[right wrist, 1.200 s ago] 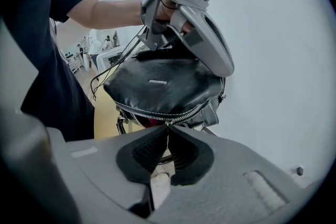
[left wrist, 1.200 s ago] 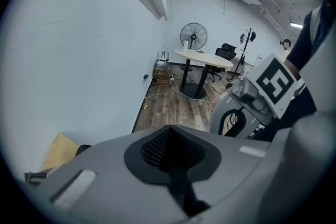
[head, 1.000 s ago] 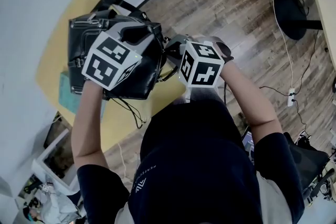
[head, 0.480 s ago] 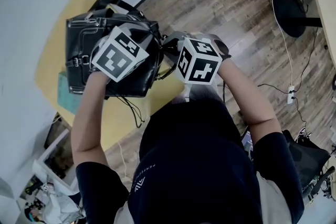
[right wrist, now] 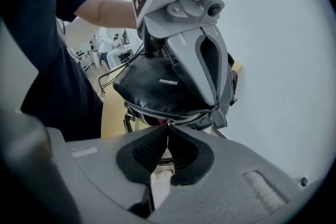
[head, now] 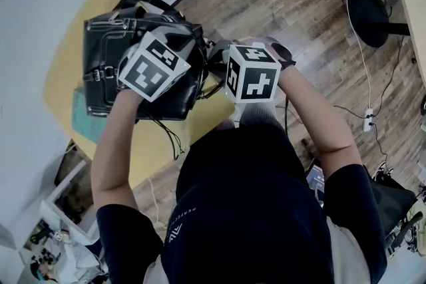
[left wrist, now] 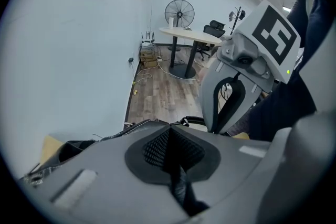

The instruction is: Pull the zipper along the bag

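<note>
1. Table (head: 61, 73): yellow top. It carries the bag towards its near right edge. Risk: a hard tug drags the bag over that edge, since nothing but the left gripper anchors it.

2. Bag (head: 110, 53): black, soft-sided, lying on the table under both grippers. Risk: the slack side buckles ahead of the slider, and the bunching stalls the run.

3. Left gripper (left wrist: 169, 134): jaws closed, with what looks like a dark fold of the bag's top edge pinched between them at the far end of the opening. Risk: this is a thin bite on smooth material. If it slips, counter-tension goes and the whole bag follows the pull.

4. Right gripper (right wrist: 168, 131): jaws closed on the pull tab, with their tips right against the slider at the near end. Risk: pulling off the line of the teeth cocks the slider and jams it.

5. Zipper (right wrist: 181, 119): silver teeth, curved, partly parted, with reddish lining showing in the gap. Risk: the lining catches in the slider.

6. Pull tab (right wrist: 160, 178): pale, narrow, held between the right pads. Risk: it slides out under load.
</note>
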`<state>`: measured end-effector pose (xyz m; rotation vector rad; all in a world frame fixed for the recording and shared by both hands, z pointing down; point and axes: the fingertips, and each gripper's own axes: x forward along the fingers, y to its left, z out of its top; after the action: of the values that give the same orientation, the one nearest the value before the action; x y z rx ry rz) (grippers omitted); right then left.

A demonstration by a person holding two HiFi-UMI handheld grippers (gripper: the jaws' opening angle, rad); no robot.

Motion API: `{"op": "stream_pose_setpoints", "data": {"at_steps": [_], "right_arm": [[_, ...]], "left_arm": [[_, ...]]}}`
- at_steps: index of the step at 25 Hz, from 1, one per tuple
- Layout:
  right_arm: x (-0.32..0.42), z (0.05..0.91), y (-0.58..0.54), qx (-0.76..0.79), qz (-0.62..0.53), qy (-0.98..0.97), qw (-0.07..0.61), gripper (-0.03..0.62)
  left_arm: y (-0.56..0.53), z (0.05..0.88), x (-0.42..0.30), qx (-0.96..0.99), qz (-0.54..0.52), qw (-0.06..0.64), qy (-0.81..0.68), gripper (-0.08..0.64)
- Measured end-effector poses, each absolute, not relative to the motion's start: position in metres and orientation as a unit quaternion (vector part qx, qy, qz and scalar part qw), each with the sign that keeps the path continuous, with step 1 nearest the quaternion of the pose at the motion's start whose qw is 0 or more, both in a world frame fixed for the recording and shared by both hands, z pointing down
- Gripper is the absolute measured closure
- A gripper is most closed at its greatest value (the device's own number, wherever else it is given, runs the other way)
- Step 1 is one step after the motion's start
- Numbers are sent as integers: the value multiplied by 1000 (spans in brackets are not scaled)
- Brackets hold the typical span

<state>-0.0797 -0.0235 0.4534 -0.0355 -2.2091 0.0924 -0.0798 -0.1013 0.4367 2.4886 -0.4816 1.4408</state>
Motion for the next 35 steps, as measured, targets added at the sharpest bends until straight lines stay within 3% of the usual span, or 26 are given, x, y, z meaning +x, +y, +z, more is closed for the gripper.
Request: {"op": "stream_pose_setpoints", "data": {"at_steps": [35], "right_arm": [[-94,447,36,-40,56,-898,434,581]], "left_arm": [[-104,431,-78,858,466,122,-176,540]]}}
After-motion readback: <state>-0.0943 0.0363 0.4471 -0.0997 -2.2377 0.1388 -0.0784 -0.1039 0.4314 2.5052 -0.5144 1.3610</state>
